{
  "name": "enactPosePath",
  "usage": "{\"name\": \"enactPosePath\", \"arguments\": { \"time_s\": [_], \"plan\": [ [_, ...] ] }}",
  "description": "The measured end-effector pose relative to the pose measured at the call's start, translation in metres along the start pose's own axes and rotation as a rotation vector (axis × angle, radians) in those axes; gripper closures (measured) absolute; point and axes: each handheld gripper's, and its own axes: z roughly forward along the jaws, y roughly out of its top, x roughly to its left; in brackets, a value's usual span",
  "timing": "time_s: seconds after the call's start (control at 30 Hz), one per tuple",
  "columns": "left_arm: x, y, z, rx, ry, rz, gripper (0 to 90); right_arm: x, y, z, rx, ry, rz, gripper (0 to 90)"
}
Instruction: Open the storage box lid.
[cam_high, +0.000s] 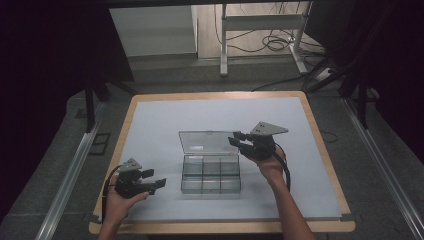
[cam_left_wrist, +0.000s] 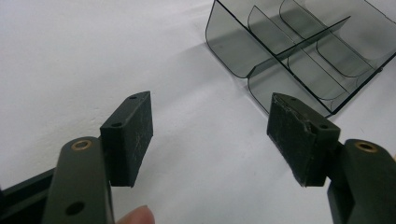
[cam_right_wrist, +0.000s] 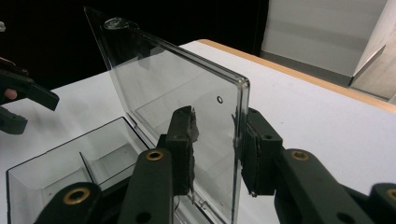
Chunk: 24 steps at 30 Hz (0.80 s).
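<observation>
No legible text, label, brand, number or sign is found in any view. The clear compartment box (cam_high: 210, 172) and its raised lid (cam_right_wrist: 177, 98) carry no markings. The bench (cam_high: 150, 125) surface is plain, with nothing printed along its edges or corners.

Smoky clear box (cam_high: 210, 174), white table (cam_high: 160, 125)

A white mat (cam_high: 165, 120) covers the wooden table (cam_high: 320, 145); cables (cam_high: 272, 44) lie on the floor beyond.
</observation>
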Motion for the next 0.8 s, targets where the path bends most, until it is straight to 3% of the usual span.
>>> {"name": "enactPosePath", "arguments": {
  "time_s": [0.8],
  "plan": [
    [0.002, 0.000, -0.005, -0.009, 0.001, -0.006, 31.7, -0.013, 0.003, 0.010, 0.017, -0.001, 0.041, 68.0]
  ]
}}
